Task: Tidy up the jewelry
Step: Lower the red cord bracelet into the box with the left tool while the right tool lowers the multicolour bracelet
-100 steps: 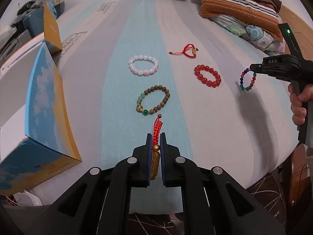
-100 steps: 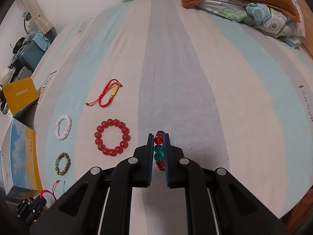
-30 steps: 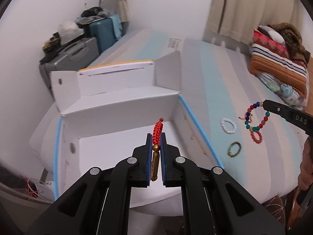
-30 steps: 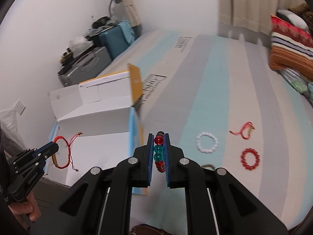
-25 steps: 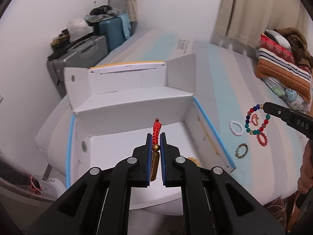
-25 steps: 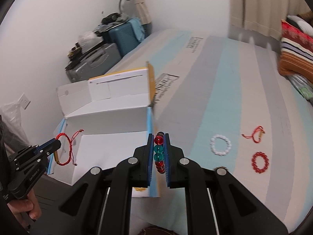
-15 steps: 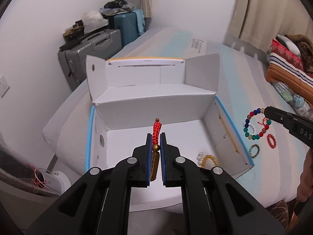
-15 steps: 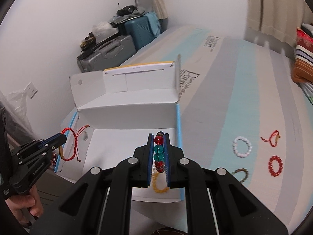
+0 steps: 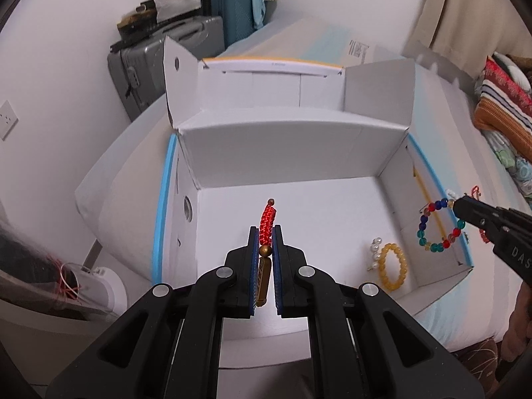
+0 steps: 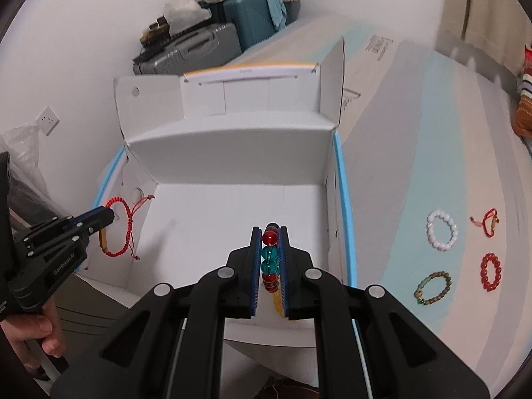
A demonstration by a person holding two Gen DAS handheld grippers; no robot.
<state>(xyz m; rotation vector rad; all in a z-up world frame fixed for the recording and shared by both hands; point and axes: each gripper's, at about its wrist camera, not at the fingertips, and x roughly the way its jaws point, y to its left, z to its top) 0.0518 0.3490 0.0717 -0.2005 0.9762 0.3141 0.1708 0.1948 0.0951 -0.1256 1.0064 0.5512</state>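
My left gripper [image 9: 265, 232] is shut on a red cord bracelet [image 9: 268, 218] with a gold tube, above the floor of the open white box [image 9: 292, 146]. In the right wrist view that same gripper [image 10: 111, 214] hangs the red cord loop [image 10: 123, 229] just inside the box's left wall. My right gripper [image 10: 270, 232] is shut on a multicoloured bead bracelet [image 10: 269, 253] over the box's near right part. In the left wrist view this bracelet [image 9: 440, 224] dangles at the box's right wall. A yellow bead bracelet [image 9: 393, 267] and a pearl piece [image 9: 376, 249] lie in the box.
On the striped bed right of the box [image 10: 232, 163] lie a white bead bracelet [image 10: 441, 230], a second red cord bracelet [image 10: 487, 221], a red bead bracelet [image 10: 493, 272] and a brown-green one [image 10: 433, 288]. Suitcases [image 9: 173, 53] stand behind the box's raised flaps. Folded bedding [image 9: 505, 106] is far right.
Both grippers have come closer to the box and lower over its opening, each still gripping its bracelet. The box now fills the middle of both views.
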